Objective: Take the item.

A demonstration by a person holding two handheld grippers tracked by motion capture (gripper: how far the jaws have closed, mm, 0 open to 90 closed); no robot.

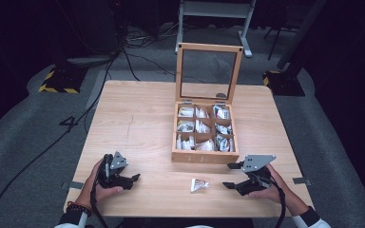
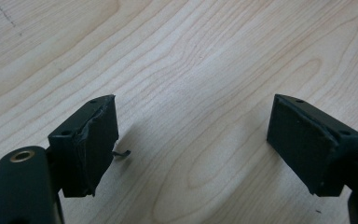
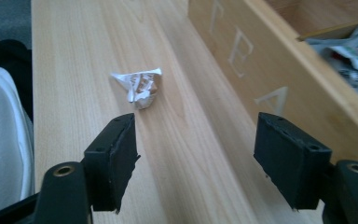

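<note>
A wooden tea box [image 1: 205, 156] with its glass lid [image 1: 208, 72] upright stands right of the table's centre; its compartments hold several packets. One crumpled packet [image 1: 199, 185] [image 3: 140, 84] lies on the table in front of the box. My right gripper [image 1: 229, 175] [image 3: 196, 154] is open just right of that packet, its jaws pointing at it, with the box's lettered front [image 3: 261, 70] alongside. My left gripper [image 1: 134, 178] [image 2: 191, 140] rests open at the near left over bare wood, nothing between its jaws.
The wooden table [image 1: 138, 123] stands on grey carpet. Cables [image 1: 52, 142] trail across the floor at left. A metal stand [image 1: 214, 14] and striped bases [image 1: 57, 83] sit beyond the far edge.
</note>
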